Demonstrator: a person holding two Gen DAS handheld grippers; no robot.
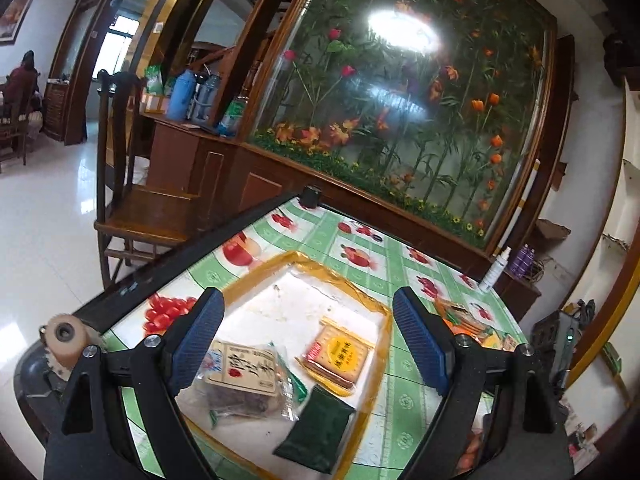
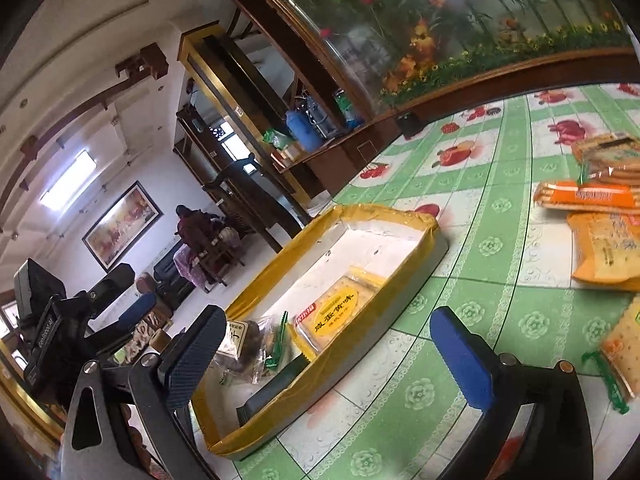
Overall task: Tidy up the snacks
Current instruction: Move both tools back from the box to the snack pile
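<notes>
Looking along our left gripper [image 1: 308, 344], we see its jaws spread wide and empty above the yellow-rimmed tray [image 1: 384, 344]. Inside the tray lie a yellow cracker pack [image 1: 340, 354], a clear date bag [image 1: 244, 380] and a dark green packet [image 1: 316, 434].

Along our right gripper [image 2: 328, 356], jaws gape empty over the tray's near end; orange snack packs [image 2: 600, 240] lie on the green tablecloth [image 2: 460, 200], well apart from the tray.

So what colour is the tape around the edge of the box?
Yellow tape runs along the box rim; the right wrist view shows it best.
</notes>
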